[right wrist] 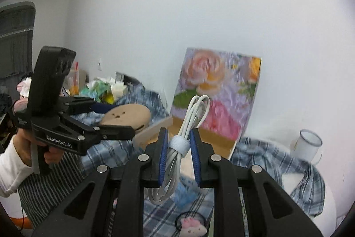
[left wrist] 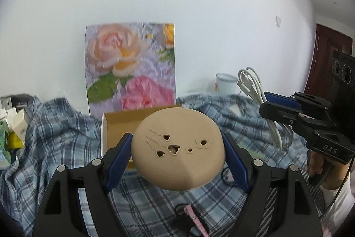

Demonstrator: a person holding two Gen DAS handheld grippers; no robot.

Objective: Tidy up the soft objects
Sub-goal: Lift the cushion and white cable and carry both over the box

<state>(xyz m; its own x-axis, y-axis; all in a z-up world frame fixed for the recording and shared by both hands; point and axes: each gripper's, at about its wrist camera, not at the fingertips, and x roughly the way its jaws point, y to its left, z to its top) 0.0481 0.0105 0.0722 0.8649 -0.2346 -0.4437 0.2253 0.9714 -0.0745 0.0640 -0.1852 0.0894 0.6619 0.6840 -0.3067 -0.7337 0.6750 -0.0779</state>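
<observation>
My left gripper [left wrist: 177,137] is shut on a round beige soft pad [left wrist: 177,154] with small heart and flower cut-outs, held up over the blue plaid cloth [left wrist: 55,126]. From the right wrist view the same pad [right wrist: 128,114] shows between the left gripper's [right wrist: 115,117] fingers. My right gripper [right wrist: 179,134] is shut on a coiled white cable [right wrist: 195,112] bound with a pale strap; its loop stands above the pads. In the left wrist view the right gripper [left wrist: 265,103] and cable [left wrist: 250,81] are at the right.
An open cardboard box [left wrist: 119,123] lies behind the pad, in front of a flower picture [left wrist: 131,66] leaning on the white wall. A white cup [right wrist: 308,143] stands at the right. A hair tie with a pink charm [right wrist: 192,228] lies on the cloth. Small cartons [left wrist: 15,126] sit at the far left.
</observation>
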